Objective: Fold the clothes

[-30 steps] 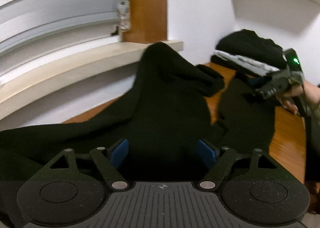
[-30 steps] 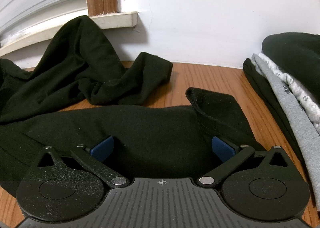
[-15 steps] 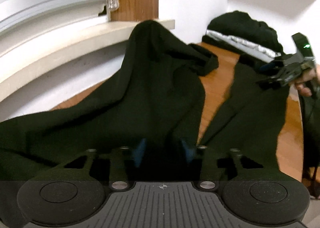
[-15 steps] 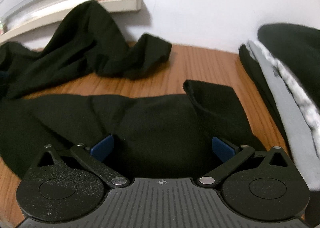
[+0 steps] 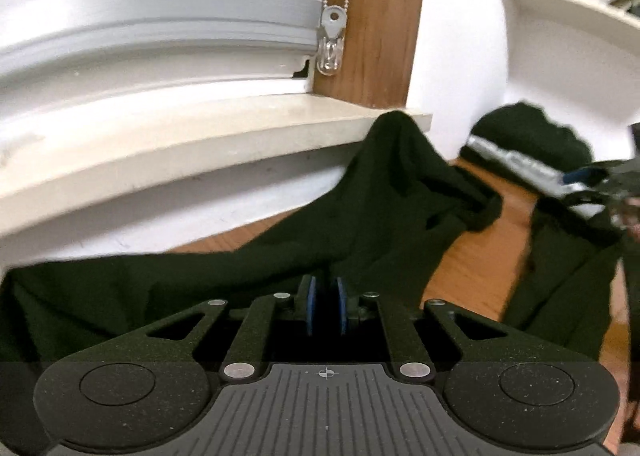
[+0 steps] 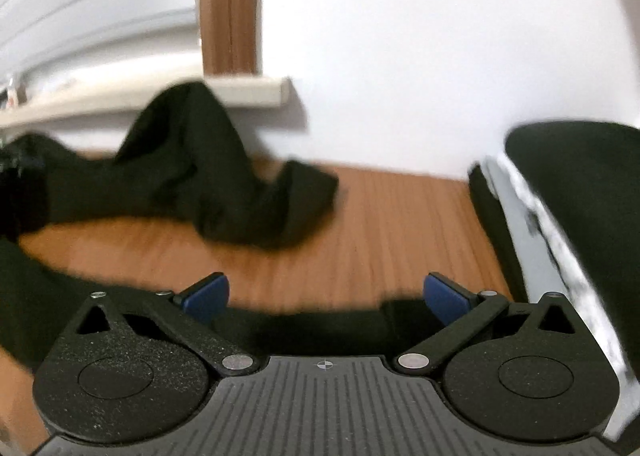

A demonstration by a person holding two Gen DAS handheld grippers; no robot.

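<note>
The left gripper (image 5: 325, 306) has just been closing, and its blue pads (image 5: 311, 304) now stand nearly together with a fold of the black garment (image 5: 280, 256) pinched between them. The right gripper (image 6: 326, 296) has its jaws wide apart; its blue pads (image 6: 208, 294) grip nothing, and only the near edge of the dark cloth shows under them, though blur makes it hard to tell whether the tips touch it. The black garment lies spread across the wooden table (image 6: 380, 224): from the left gripper it runs away toward the wall, one part riding up against the window sill (image 5: 200, 144) and a sleeve-like end (image 6: 288, 208) bunched on the wood beyond the right gripper. Another strip of the same dark cloth lies along the right side of the left wrist view, where the right gripper shows, blurred, at the edge of the picture. A pile of folded clothes (image 6: 560, 216), black over grey, sits at the right end of the table against the white wall (image 6: 420, 56). Bare wood lies open between the bunched sleeve, the pile and the right gripper. The sill and wall close off the far side, and a shelf (image 5: 568, 4) hangs above the pile.
</note>
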